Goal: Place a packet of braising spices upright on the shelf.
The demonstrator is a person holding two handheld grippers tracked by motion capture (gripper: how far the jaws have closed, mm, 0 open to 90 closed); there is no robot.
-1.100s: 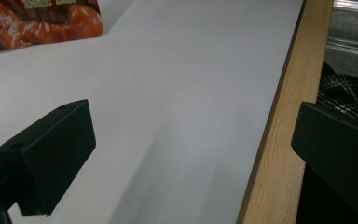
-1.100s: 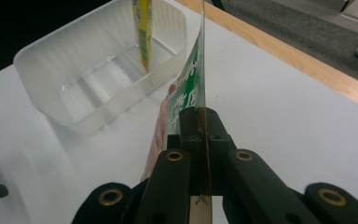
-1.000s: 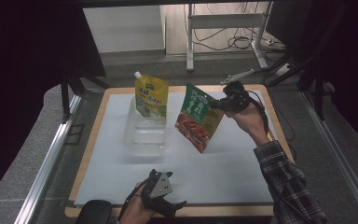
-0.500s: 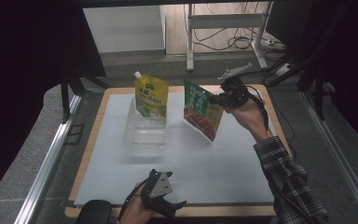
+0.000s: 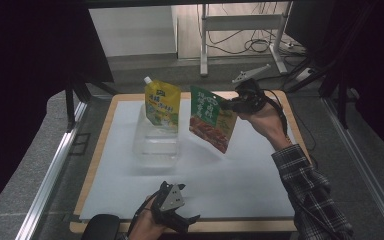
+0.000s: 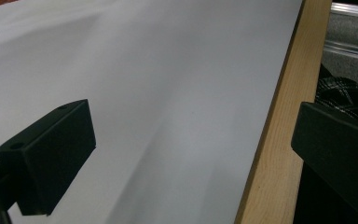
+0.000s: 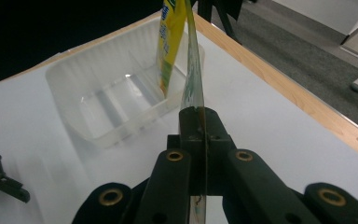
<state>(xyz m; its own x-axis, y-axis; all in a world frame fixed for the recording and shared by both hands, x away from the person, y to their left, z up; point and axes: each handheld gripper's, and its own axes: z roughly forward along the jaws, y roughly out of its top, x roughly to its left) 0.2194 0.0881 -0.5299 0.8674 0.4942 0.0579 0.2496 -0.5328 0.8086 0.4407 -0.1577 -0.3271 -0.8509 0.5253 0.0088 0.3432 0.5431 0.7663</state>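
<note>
One green pouch [image 5: 211, 119] hangs up in the air, pinched flat by its edge in the right claw [image 5: 228, 104], so the carrying step is on, and next it should go down into the clear tray [image 5: 156, 145] just past the claw, beside the yellow pouch [image 5: 162, 103], while the left claw [image 5: 182, 223] rests spread wide at the near table [image 5: 260, 200] edge.

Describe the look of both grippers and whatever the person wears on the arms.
Both grippers are black with blocky jaws, and each carries a grey three-cornered plate: left gripper, right gripper. A black cable trails from the right one. The right forearm wears a dark plaid sleeve.
</note>
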